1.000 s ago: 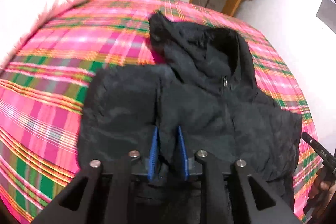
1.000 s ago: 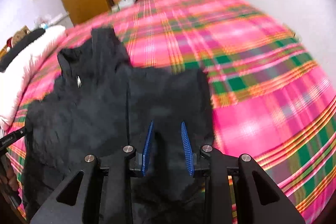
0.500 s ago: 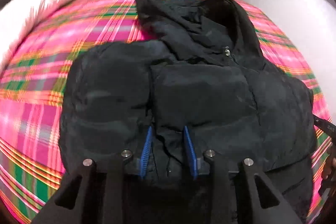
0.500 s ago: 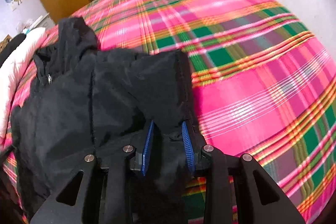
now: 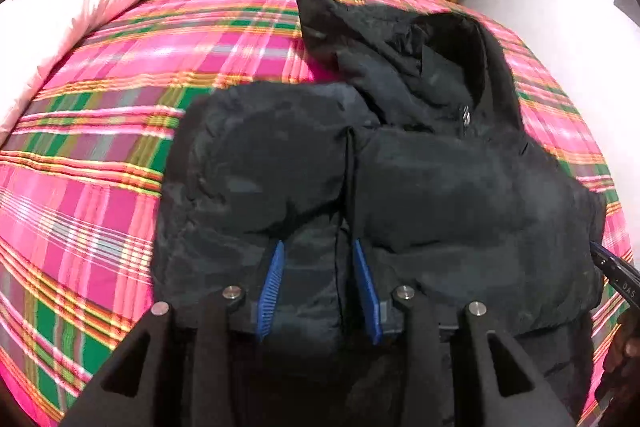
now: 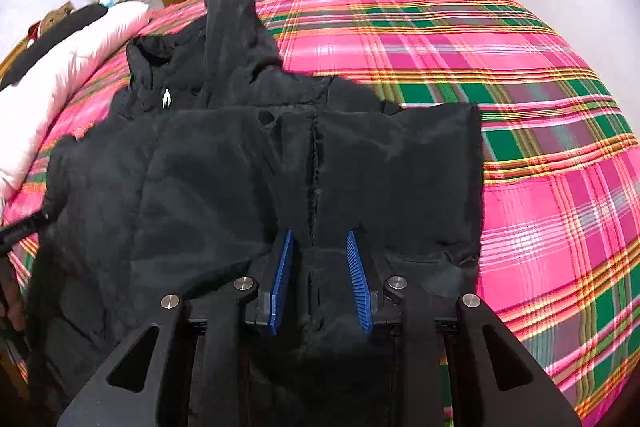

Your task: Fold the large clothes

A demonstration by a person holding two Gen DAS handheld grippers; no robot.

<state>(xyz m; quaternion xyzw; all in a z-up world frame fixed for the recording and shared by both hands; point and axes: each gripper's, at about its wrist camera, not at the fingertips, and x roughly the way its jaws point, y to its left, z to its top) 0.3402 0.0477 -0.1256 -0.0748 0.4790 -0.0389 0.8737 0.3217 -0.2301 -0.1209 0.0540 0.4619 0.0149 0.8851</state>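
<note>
The jacket (image 5: 400,187) is laid lengthwise ahead on the bed (image 5: 100,147). Its hem is being released by the opening left hand-held gripper (image 5: 318,287) and is pinched by the right hand-held gripper (image 6: 320,279).

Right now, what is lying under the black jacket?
The black jacket lies on a pink plaid bed cover, which shows all around it. Whatever is directly beneath the jacket is covered and cannot be seen.

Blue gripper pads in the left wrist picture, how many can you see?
2: one ribbed blue gripper pad left of the puffy black hooded jacket's fold, another right of it. Parts of each are hidden by fabric.
</note>
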